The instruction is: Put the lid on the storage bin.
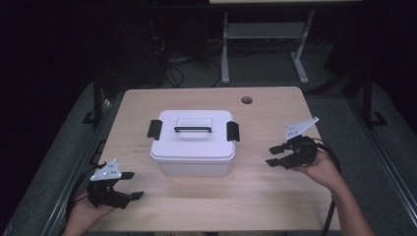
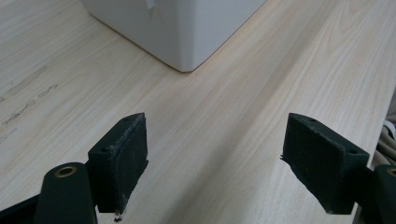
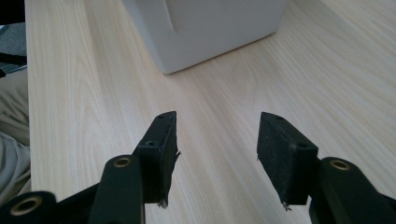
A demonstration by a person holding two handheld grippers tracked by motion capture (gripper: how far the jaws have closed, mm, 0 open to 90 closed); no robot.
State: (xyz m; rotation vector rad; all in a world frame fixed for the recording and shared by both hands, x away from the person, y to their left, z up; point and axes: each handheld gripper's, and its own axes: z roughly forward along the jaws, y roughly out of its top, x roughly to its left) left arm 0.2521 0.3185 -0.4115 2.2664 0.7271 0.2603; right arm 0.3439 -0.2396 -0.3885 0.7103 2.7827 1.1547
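- The left gripper [image 1: 130, 186] sat nearest, low over the table's [image 1: 275, 196] near left corner, its jaws spread wide with nothing between them.
- The right gripper [image 1: 273, 155] hovered just off the table on the right, jaws parted and empty, aimed at the box.
- The white lidded box [image 1: 193, 147] stood mid-table between both grippers, well apart from each, black latches [image 1: 154, 129] on either end.
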